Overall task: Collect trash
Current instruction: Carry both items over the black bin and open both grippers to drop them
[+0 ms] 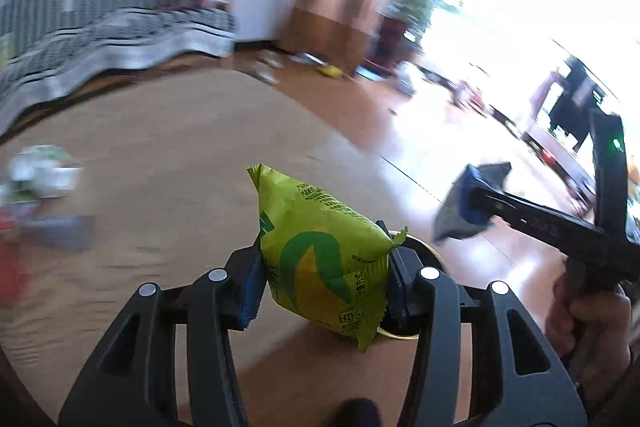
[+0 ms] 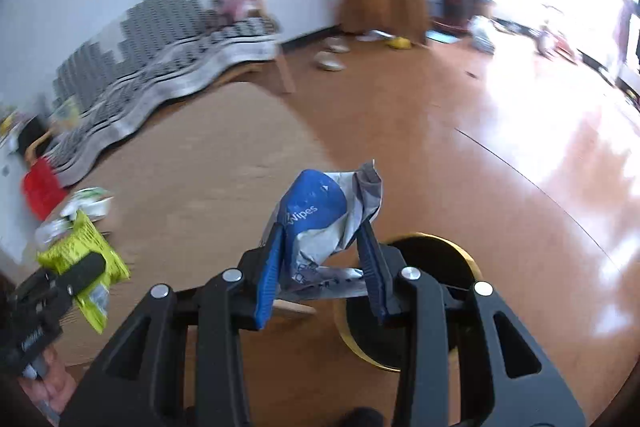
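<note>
1. We hold a yellow-green snack packet in our left gripper, whose blue-padded fingers are closed against its two sides. The packet stands on end, long axis pointing up and away from us. Its green print looks like Chinese characters, too small for us to read.

2. Directly under that packet lies the black bin with a gold rim. Only a sliver of the rim shows behind the left fingers, so we judge the left packet to be almost straight above the opening.

3. Our right gripper pinches a crumpled blue and silver wipes packet, fingers drawn in on its lower part while the upper part flares free. The word "Wipes" reads white on blue; smaller print lower down is illegible.

4. From the right fingers the bin sits below and slightly to the right, its mouth partly hidden by the gripper. Both loads appear near the bin, the left the closer; we judge a plain release would drop each in.

5. Left of the bin, farther off on the brown surface, more litter waits: a white and green wrapper and something red, blurred.

6. Well beyond the bin, a patterned grey cloth drapes over furniture by the white wall.
</note>
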A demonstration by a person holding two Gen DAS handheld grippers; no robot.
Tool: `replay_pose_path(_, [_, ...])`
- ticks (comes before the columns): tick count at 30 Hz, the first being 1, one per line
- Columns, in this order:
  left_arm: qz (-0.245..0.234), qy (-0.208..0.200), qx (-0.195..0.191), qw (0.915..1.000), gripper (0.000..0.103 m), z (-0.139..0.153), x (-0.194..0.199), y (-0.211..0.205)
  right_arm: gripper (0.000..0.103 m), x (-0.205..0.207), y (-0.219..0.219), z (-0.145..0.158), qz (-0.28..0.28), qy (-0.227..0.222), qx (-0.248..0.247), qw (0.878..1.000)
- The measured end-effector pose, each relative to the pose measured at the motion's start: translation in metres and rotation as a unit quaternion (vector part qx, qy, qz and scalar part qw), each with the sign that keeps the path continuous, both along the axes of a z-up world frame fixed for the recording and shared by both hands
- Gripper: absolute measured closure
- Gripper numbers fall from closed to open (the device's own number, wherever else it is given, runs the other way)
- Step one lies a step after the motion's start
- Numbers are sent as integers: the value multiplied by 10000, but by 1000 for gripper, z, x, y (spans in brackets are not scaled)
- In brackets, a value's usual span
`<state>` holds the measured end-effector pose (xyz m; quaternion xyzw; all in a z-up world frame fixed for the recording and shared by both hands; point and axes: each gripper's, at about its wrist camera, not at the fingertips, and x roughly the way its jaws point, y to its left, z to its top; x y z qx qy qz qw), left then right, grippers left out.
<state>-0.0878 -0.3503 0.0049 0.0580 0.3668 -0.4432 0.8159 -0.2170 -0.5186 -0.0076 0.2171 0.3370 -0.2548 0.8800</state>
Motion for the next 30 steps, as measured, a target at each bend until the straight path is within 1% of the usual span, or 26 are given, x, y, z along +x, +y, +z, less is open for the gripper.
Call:
replay_pose_path(2, [-332,81,65,9994,54,-17,-15,-32,66,-20,-25,-15,-244,124,97,9996])
replay_pose_path(5, [-806,192,327,9960,54,-55,-37,-86,66,-47,-53,-37,-517,331,252,9978])
replay_pose_path(6, [-914,225,403,9947,54,-65,-39,-100,66,-54,-64,-48,-596,433,350,9967])
replay_pose_path(9, [-1109,378,583,9914,54,-93,-38,-123,66,-70,-90,-75,-738,687,662,9927])
replay_pose_path(11, [-1176,429,716,9895,54,-112,-31,-141,66,-74,-100,-87,-788,781,812,9905])
replay_pose_path(13, [-1227,400,798,9884,53,-122,-28,-154,66,-76,-106,-94,-838,867,842,9891])
replay_pose_path(15, [-1287,444,830,9872,53,-129,-29,-163,66,-81,-112,-96,-892,885,850,9884])
replay_pose_path(16, [-1306,473,821,9869,52,-130,-33,-161,66,-82,-111,-95,-916,892,858,9881])
replay_pose_path(18, [-1326,499,837,9864,49,-134,-26,-170,65,-86,-115,-96,-980,881,894,9872])
replay_pose_path(20, [-1313,529,791,9868,40,-135,-27,-173,65,-83,-112,-95,-1017,908,908,9865])
replay_pose_path(21, [-1287,532,746,9874,31,-132,-28,-173,65,-77,-113,-96,-1031,926,912,9861])
replay_pose_path(22, [-1284,536,705,9878,27,-130,-27,-174,65,-77,-112,-96,-1036,952,915,9858])
replay_pose_path(27, [-1264,604,578,9885,26,-119,-28,-170,65,-66,-112,-99,-1036,1038,940,9847])
replay_pose_path(30, [-1222,618,478,9894,23,-105,-27,-158,64,-56,-109,-99,-978,1064,953,9849])
